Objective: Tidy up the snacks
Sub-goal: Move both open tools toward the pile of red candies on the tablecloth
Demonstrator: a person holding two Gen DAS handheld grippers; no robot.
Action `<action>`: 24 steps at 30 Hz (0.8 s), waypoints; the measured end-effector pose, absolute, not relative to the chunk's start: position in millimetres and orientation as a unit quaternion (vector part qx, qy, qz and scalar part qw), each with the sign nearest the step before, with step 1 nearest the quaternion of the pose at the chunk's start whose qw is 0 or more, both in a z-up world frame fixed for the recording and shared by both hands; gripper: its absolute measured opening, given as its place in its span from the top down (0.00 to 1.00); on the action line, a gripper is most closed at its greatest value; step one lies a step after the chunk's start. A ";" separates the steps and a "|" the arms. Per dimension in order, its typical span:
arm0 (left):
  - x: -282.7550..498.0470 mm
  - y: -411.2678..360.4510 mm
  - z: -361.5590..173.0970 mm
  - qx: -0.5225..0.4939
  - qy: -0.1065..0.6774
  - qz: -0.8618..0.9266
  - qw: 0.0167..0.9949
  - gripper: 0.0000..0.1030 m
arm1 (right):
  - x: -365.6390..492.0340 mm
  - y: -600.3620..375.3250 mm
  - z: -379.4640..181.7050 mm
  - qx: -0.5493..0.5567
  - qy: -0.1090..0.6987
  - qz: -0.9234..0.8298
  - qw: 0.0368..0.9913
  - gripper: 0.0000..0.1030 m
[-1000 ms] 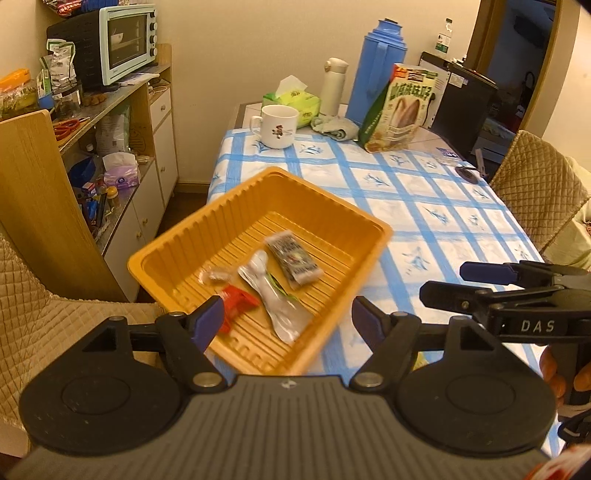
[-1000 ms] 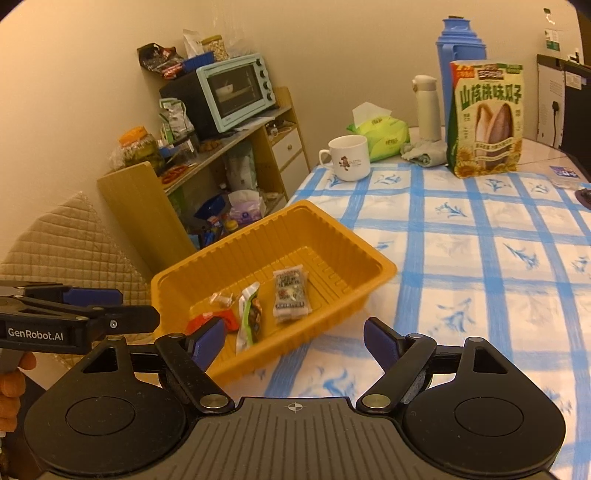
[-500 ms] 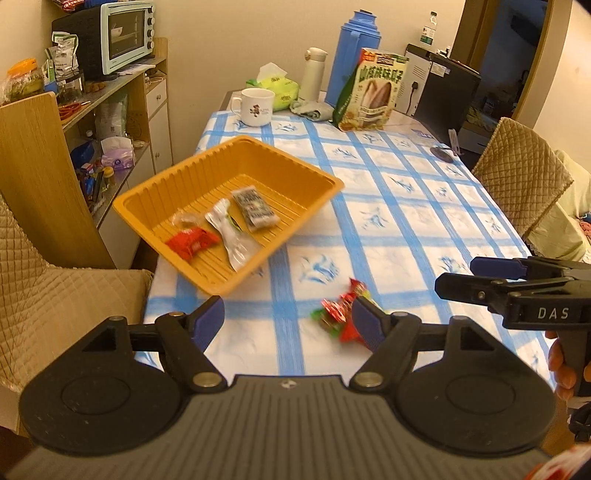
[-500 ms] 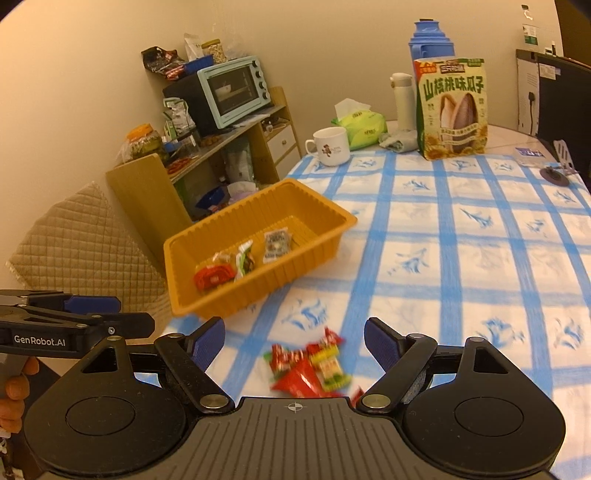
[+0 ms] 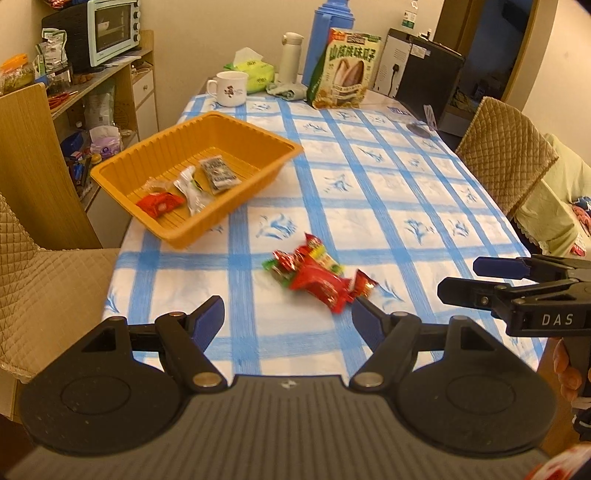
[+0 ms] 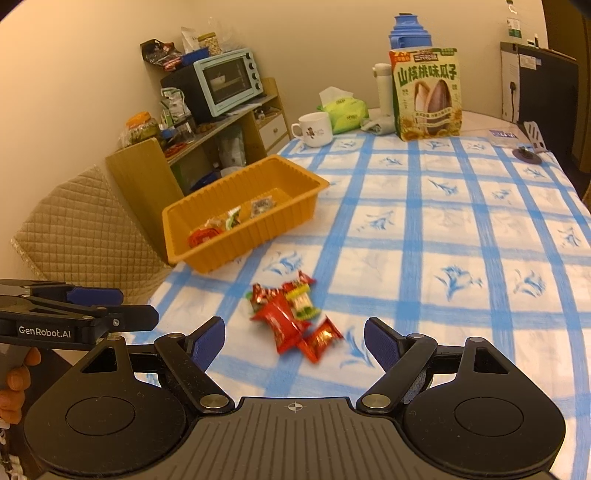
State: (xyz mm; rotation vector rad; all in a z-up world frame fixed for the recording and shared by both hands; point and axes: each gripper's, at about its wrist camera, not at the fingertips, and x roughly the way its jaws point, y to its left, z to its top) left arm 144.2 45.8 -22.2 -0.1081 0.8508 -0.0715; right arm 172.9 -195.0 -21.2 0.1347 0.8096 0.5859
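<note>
An orange tray (image 5: pixel 258 173) (image 6: pixel 266 225) sits at the table's left edge and holds several snack packets: a red one (image 5: pixel 159 205), a white one (image 5: pixel 194 192) and a dark one (image 5: pixel 218 173). A small pile of red and green snack packets (image 5: pixel 317 277) (image 6: pixel 291 317) lies loose on the blue-checked tablecloth, in front of both grippers. My left gripper (image 5: pixel 288 321) is open and empty, just short of the pile. My right gripper (image 6: pixel 295 343) is open and empty, with the pile between and ahead of its fingers. Each gripper shows at the edge of the other's view.
At the table's far end stand a white mug (image 5: pixel 231 88), a tissue pack (image 5: pixel 251 68), a white bottle (image 5: pixel 290 57), a blue thermos (image 5: pixel 321 37) and a large seed bag (image 5: pixel 345 70). A shelf with an oven (image 5: pixel 107 31) stands left. Padded chairs (image 5: pixel 506 147) flank the table.
Both grippers have pulled back from the tray toward the table's near end. The tray now looks farther off, and the loose packet pile has come into view in front of them.
</note>
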 end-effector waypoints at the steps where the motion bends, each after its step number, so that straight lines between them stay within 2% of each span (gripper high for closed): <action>1: 143.0 42.6 -23.5 -0.052 0.414 -0.036 0.908 0.28 | 170.2 -198.2 -22.6 0.065 0.390 0.279 0.875 0.20; 24: 156.1 14.2 -61.5 -0.035 0.445 -0.056 0.893 0.28 | 172.0 -219.2 -71.5 0.054 0.438 0.253 0.861 0.20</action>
